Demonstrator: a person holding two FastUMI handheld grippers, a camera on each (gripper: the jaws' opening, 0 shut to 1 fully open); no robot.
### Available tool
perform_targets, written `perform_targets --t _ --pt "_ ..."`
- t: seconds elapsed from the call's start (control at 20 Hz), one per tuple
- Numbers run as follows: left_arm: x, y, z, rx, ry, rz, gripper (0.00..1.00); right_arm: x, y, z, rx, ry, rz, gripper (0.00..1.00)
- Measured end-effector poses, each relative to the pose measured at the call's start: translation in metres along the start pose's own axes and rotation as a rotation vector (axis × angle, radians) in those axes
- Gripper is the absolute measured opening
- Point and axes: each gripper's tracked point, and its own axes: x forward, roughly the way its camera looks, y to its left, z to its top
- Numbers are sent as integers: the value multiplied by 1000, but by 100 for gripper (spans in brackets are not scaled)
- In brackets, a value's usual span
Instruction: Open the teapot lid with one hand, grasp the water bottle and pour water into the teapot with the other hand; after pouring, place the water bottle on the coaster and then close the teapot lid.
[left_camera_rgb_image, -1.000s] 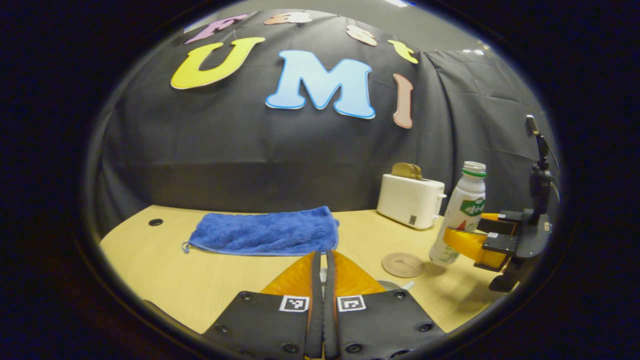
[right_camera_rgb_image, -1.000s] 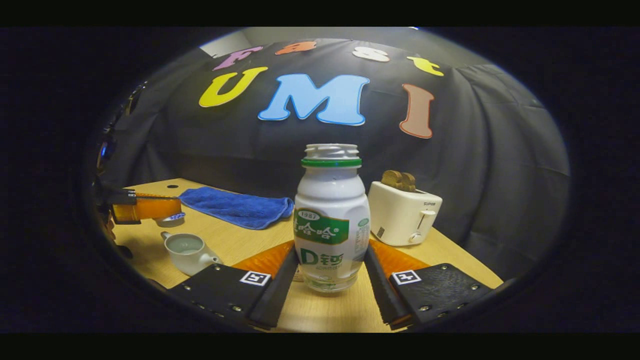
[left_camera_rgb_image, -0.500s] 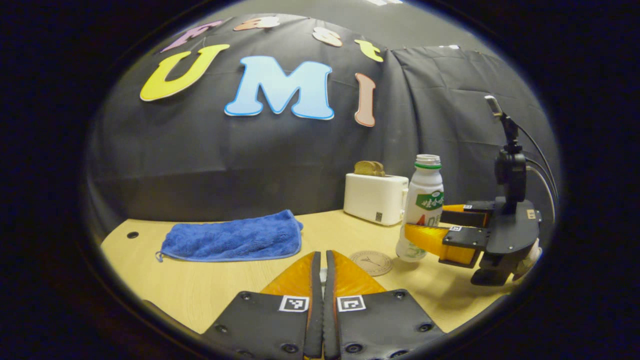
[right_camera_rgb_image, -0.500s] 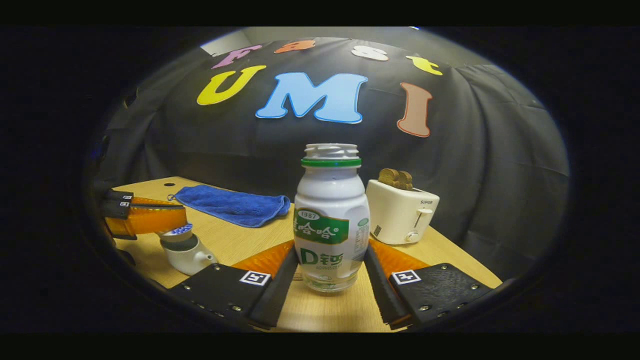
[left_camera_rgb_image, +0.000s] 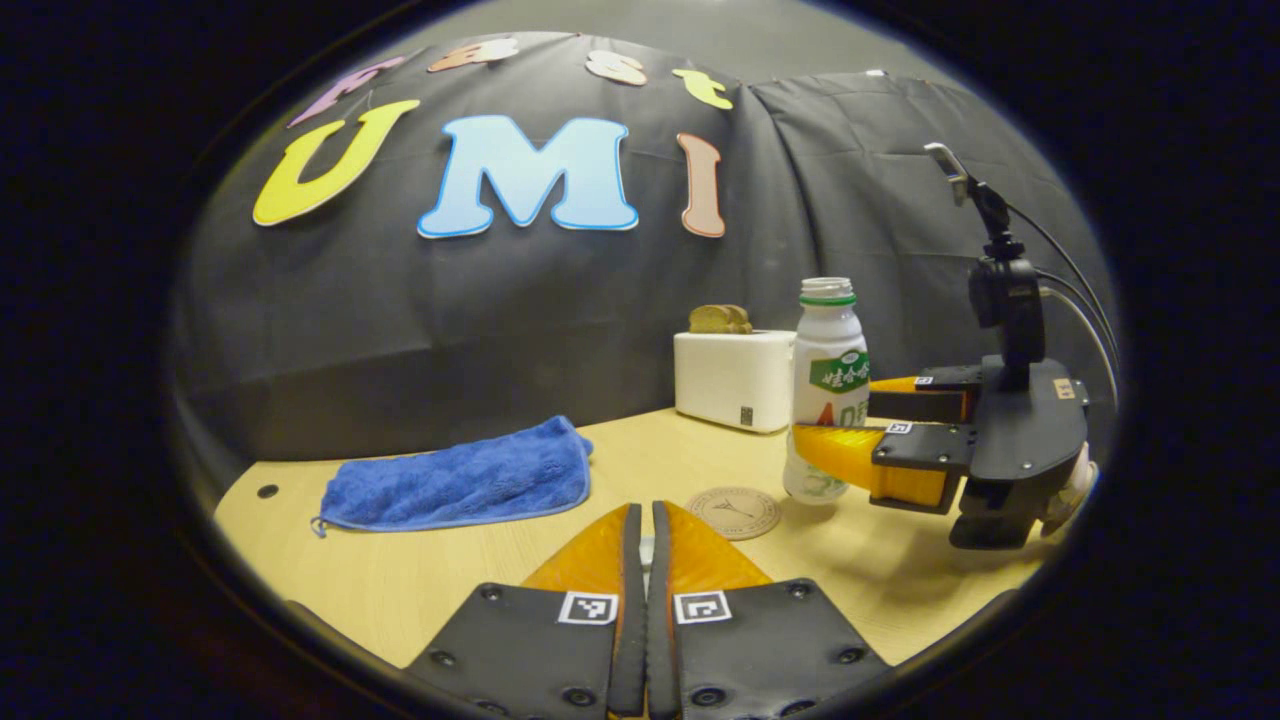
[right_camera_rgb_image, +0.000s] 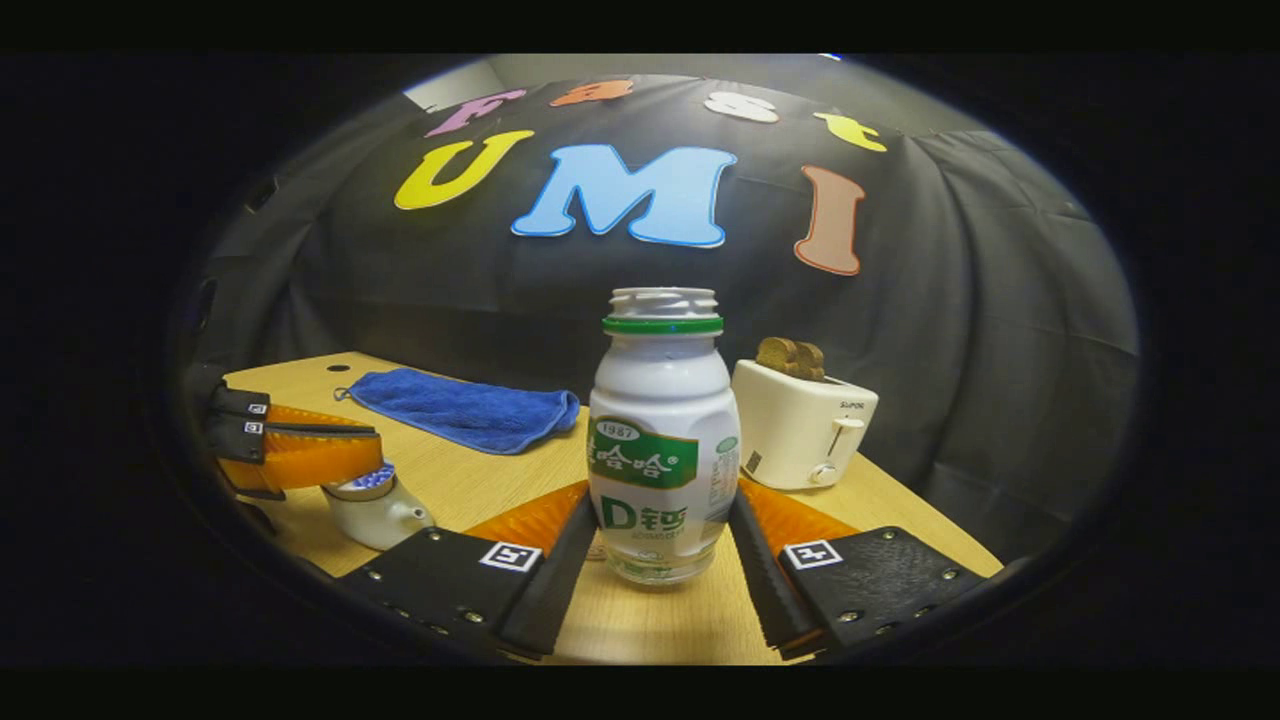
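A white water bottle (right_camera_rgb_image: 662, 450) with a green label and no cap stands upright between my right gripper's (right_camera_rgb_image: 662, 492) fingers, which press on its lower sides. In the left gripper view the bottle (left_camera_rgb_image: 828, 390) and the right gripper (left_camera_rgb_image: 835, 418) are just right of the round brown coaster (left_camera_rgb_image: 738, 512), not over it. My left gripper (left_camera_rgb_image: 641, 510) is shut, with a bit of white between its fingers. In the right gripper view the left gripper (right_camera_rgb_image: 372, 462) holds the lid (right_camera_rgb_image: 362, 485) down on the small white teapot (right_camera_rgb_image: 378, 512).
A white toaster (left_camera_rgb_image: 735, 378) with bread in it stands at the back of the pale wooden table (left_camera_rgb_image: 420, 570). A blue towel (left_camera_rgb_image: 460, 478) lies at the back left. The toaster (right_camera_rgb_image: 800, 425) is close behind the bottle, to its right.
My left gripper has come down with the lid and set it on the open teapot. The left gripper view has swung right. The right gripper and the bottle have stayed put.
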Motion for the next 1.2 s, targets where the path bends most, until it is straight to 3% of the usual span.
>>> perform_targets --t 0.1,0.25,0.4,0.45,0.5,0.6,0.8,0.85,0.9,1.0,1.05,1.2 --pt "1 0 -3 -3 11 1 10 0 0 0 -1 1 2 73" --pt "2 -1 -4 10 11 6 7 0 0 0 -1 2 1 73" --pt "2 -1 -3 11 13 5 14 0 0 -1 -3 5 3 74" --pt "2 -1 -3 12 14 6 11 0 0 -1 -2 5 3 74" --pt "2 -1 -3 13 15 5 17 0 1 -1 -2 6 5 74" --pt "2 -1 -3 11 17 5 15 0 1 -2 -3 8 6 74" --pt "3 1 -4 2 21 10 28 0 1 0 -3 6 6 73" --pt "2 1 -3 -3 14 11 28 -1 1 -1 -1 4 6 73" --pt "1 3 0 -12 6 13 21 0 1 0 0 4 6 73" --pt "-1 11 7 -26 -16 33 22 0 1 -1 0 6 8 74" --pt "-2 16 10 -36 -29 47 26 0 1 -1 4 7 11 73" --pt "-9 36 19 -87 -64 91 22 0 3 -2 14 9 21 74"
